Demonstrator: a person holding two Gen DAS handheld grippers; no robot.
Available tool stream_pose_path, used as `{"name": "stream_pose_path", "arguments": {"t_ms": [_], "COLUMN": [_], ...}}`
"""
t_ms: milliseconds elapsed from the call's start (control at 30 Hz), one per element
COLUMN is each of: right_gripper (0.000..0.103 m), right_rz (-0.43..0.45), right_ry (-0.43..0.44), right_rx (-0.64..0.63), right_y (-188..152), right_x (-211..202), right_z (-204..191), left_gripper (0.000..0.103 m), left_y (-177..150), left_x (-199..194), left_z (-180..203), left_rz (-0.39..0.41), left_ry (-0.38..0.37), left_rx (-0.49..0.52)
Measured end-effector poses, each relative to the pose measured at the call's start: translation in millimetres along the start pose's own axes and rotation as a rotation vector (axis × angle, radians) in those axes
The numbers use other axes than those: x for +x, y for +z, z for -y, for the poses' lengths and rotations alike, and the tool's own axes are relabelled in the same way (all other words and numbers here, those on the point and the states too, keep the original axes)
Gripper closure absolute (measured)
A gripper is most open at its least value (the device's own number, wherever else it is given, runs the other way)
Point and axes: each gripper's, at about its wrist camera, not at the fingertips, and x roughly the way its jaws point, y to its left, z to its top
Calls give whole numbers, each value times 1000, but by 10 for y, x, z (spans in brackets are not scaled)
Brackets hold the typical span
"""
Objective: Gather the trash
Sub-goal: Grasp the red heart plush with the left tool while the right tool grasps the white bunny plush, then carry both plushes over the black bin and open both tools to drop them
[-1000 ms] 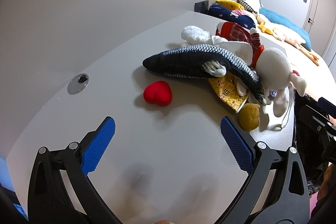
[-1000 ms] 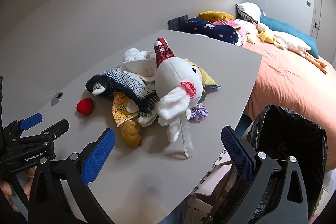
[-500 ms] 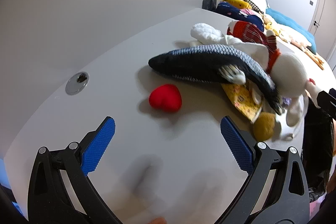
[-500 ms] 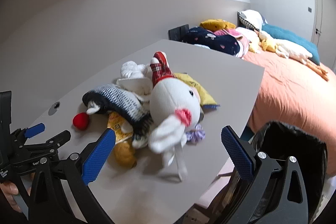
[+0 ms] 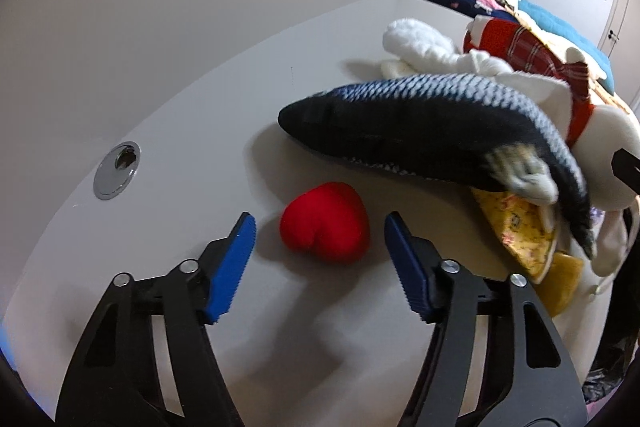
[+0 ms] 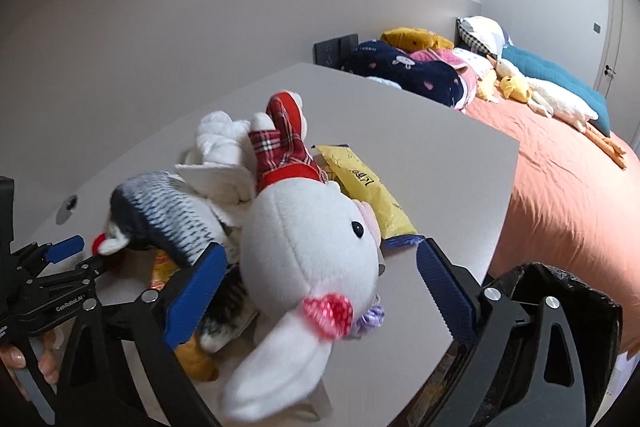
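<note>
While both grippers' fingers gape, plush toys (image 6: 304, 251) crowd the grey desk (image 5: 200, 115) beside a bed (image 6: 568, 195).

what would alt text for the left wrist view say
An open left gripper frames a red plush heart on a grey table, its blue fingers either side but not touching it. Behind lies a dark plush fish atop a white plush rabbit and yellow packet; a metal grommet sits left.

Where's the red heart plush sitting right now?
In the left wrist view, the red heart plush lies on the grey table, between the open left gripper's fingers, just in front of the fish plush.
</note>
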Motion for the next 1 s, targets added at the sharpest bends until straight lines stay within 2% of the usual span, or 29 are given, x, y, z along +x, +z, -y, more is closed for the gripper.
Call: {"name": "stream_pose_path", "arguments": {"t_ms": [133, 200, 267, 433, 600, 1000], "right_gripper": [17, 25, 28, 43, 46, 46], "right_rz": [-17, -26, -27, 0, 61, 206], "right_ry": [5, 4, 7, 24, 83, 73], "right_rx": [-3, -9, -9, -5, 82, 109], "right_y": [-2, -8, -4, -14, -1, 93], "right_x": [122, 169, 198, 170, 17, -747], "right_z": [-16, -31, -36, -14, 145, 305], "left_gripper": [48, 52, 54, 55, 55, 55], "left_y": [16, 25, 31, 30, 34, 34], "left_x": [75, 107, 133, 140, -5, -579], "left_z": [-17, -25, -24, -4, -11, -13], "left_rz": [-11, -11, -14, 6, 43, 128], "left_ry": [-2, -10, -20, -16, -11, -20], "left_rx": [6, 12, 11, 19, 8, -8]}}
